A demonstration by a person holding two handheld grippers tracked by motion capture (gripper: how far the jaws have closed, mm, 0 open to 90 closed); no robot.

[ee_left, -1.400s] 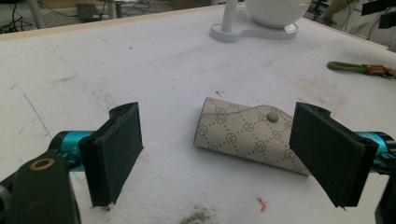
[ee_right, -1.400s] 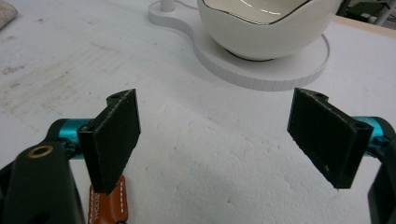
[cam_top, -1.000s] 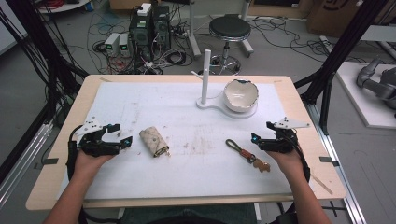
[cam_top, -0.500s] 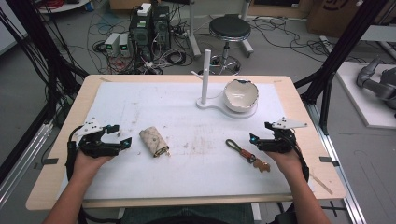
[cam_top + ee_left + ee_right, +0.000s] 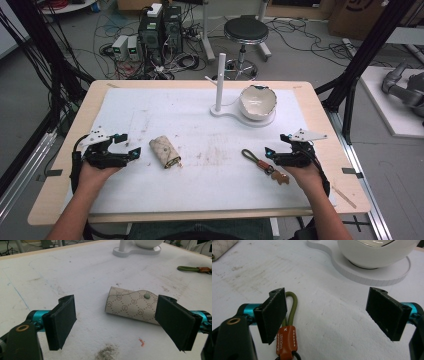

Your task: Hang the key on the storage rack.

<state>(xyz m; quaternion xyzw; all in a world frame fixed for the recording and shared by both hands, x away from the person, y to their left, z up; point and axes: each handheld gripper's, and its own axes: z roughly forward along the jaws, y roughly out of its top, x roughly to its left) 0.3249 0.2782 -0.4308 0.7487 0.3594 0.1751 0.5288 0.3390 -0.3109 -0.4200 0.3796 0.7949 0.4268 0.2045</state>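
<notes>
Lying flat on the counter (image 5: pixel 150 107), the patterned key pouch (image 5: pixel 165 152) sits just beside the left tool (image 5: pixel 131 153), jaws apart, nothing gripped. The green strap keyring (image 5: pixel 264 165) lies beside the right tool (image 5: pixel 270 155), jaws likewise apart.

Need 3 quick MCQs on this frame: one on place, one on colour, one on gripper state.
1. The patterned pouch lies nearest:
A the left gripper
B the bowl
C the white post

2. The keychain loop is:
A blue
B olive green
C white

3. The right gripper is:
A shut on the keychain
B shut on nothing
C open

Answers: 1 A, the pouch lies just ahead of the left gripper's jaws. 2 B, an olive cord runs above the orange leather tab. 3 C, the jaws stand wide apart with bare table between.
</notes>
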